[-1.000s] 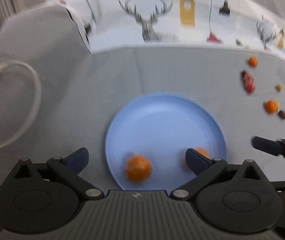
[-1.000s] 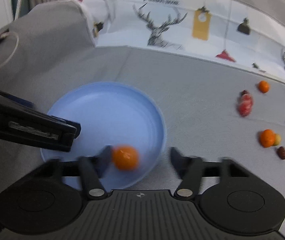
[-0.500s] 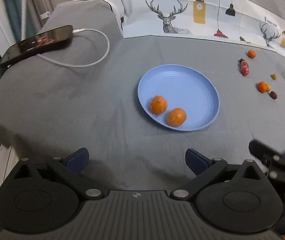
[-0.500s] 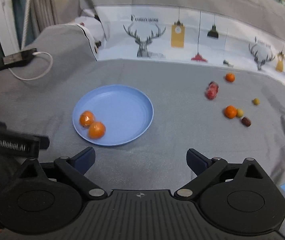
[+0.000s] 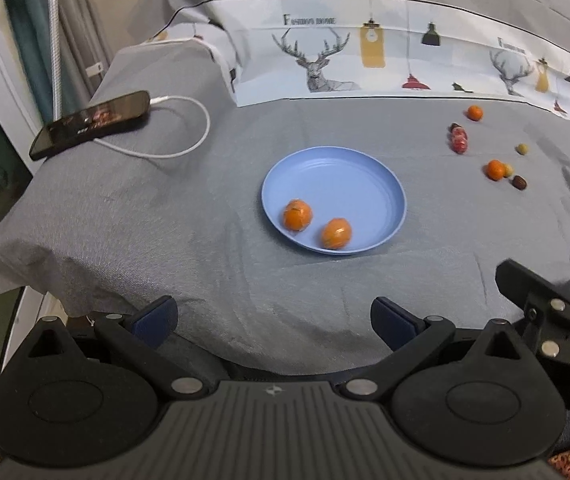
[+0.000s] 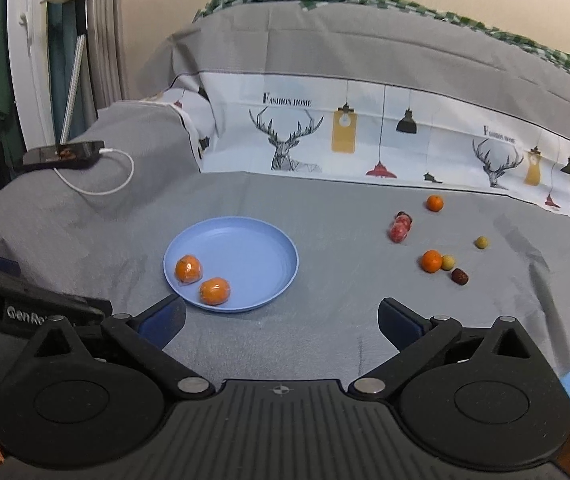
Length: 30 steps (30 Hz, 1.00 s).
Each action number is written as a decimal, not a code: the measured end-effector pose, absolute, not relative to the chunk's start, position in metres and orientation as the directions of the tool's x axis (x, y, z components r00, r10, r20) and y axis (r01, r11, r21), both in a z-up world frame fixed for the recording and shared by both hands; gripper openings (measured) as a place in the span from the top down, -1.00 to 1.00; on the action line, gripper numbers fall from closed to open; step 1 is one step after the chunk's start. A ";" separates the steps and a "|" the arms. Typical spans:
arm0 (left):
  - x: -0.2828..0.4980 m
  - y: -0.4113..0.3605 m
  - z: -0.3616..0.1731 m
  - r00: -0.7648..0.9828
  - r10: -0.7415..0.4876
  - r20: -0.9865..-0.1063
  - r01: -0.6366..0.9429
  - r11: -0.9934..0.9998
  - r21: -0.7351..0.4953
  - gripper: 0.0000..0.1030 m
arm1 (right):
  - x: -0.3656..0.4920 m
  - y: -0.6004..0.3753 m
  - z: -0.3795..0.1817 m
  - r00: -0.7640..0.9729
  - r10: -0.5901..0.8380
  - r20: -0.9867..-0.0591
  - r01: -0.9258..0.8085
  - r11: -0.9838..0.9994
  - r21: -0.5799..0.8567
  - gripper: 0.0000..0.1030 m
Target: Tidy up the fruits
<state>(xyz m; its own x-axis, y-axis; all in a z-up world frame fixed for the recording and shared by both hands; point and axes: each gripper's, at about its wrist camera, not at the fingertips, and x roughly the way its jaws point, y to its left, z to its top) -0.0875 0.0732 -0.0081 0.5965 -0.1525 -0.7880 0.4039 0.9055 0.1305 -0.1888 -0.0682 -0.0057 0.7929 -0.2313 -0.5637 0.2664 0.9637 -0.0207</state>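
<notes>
Both grippers, left (image 5: 272,322) and right (image 6: 281,320), wide open, empty, near side of blue plate (image 6: 269,248) holding two oranges (image 6: 188,269).

Showing light blue on the plate (image 6: 245,236), bright orange on two mandarins (image 6: 188,269) inside. Covering the bed in plain grey cloth (image 6: 325,340); displaying deer and lamp prints on a white band (image 6: 365,136).

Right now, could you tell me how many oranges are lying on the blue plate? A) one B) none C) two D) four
C: two oranges, one and another, lie side by side near the blue plate's front-left rim; the other fruits sit on the grey cloth to the right.
</notes>
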 end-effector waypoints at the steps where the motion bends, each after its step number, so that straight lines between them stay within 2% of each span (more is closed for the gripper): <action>1: -0.090 0.072 -0.007 0.602 -0.154 -0.784 0.406 0.904 0.134 -0.99 | -0.191 -0.068 -0.005 0.795 -0.232 -0.560 0.268 0.963 -0.019 -0.98; 11: -0.097 0.074 -0.001 0.617 -0.164 -0.770 0.407 0.903 0.135 -0.99 | -0.198 -0.067 -0.003 0.806 -0.228 -0.546 0.266 0.964 -0.008 -0.98; 30: -0.091 0.071 -0.010 0.596 -0.152 -0.789 0.416 0.898 0.141 -0.99 | -0.191 -0.071 -0.009 0.789 -0.216 -0.575 0.261 0.965 -0.004 -0.98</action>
